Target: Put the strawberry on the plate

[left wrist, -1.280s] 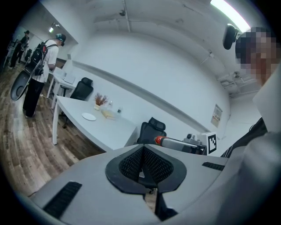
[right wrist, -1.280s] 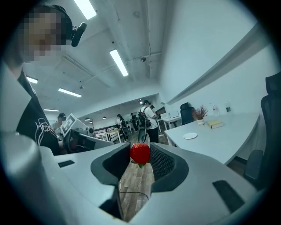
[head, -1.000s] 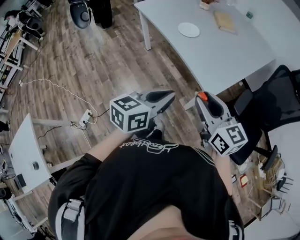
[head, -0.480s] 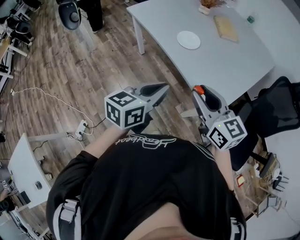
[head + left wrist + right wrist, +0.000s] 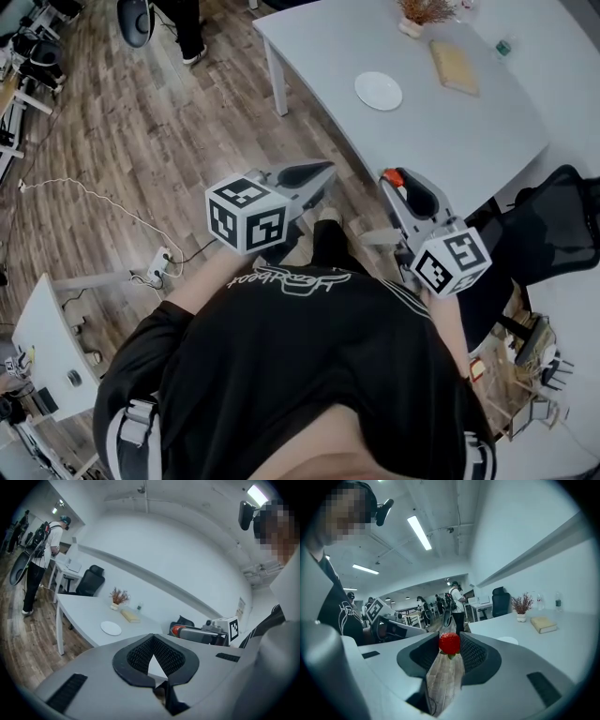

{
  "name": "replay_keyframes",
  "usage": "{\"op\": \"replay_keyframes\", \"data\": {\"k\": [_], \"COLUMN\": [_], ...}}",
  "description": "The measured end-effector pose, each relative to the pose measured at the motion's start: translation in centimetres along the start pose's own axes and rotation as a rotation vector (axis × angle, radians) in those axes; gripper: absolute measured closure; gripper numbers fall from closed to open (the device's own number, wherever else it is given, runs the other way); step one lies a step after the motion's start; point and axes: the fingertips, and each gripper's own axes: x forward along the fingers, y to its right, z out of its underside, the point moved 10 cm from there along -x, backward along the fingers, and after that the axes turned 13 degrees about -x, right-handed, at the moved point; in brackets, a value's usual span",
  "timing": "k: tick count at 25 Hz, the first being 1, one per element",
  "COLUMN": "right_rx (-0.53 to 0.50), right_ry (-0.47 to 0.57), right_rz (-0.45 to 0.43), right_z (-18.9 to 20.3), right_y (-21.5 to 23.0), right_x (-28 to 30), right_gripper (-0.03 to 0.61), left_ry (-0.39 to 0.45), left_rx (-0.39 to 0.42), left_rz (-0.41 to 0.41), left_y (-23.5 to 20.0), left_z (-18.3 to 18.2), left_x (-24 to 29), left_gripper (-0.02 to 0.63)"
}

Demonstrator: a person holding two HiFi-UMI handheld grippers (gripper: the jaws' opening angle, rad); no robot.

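Overhead, the white plate (image 5: 379, 91) is lying empty on the grey table (image 5: 450, 141), with a small pot of dried sprigs (image 5: 420, 13) standing at 1 o'clock from it and a tan book (image 5: 454, 67) lying between 2 and 3 o'clock. The right gripper (image 5: 394, 178) is holding the strawberry (image 5: 449, 643) pinched between its pad tips, jaws standing wide around the fruit; the gripper is hovering off the table edge, with the plate well apart at about 12 o'clock from its tips. In the right gripper view the strawberry's long axis is running roughly upright, red body toward 12 o'clock and green calyx hanging toward 6 o'clock. The left gripper (image 5: 323, 172) is carrying nothing, its jaw tips meeting; it is pointing toward 1 o'clock in the head view, beside the right gripper and over the wooden floor (image 5: 141, 122).
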Motion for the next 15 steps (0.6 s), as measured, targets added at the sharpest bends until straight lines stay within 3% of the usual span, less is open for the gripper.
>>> {"op": "replay_keyframes", "data": {"k": [6, 15], "right_rx": [-0.007, 0.061], "right_ry": [0.0, -0.014], "right_rz": [-0.028, -0.063], "right_z": [0.3, 1.4], "right_y": [3.4, 10.5], "right_x": [3.4, 9.5], "right_gripper": [0.446, 0.446], "left_ry": [0.009, -0.011], "left_rx": [-0.014, -0.061], "left_rz": [-0.033, -0.07], "left_y": [-2.6, -7.5], "left_z": [-1.8, -5.9], "left_x": [2.1, 7.6], "left_gripper": [0.606, 0.606]}}
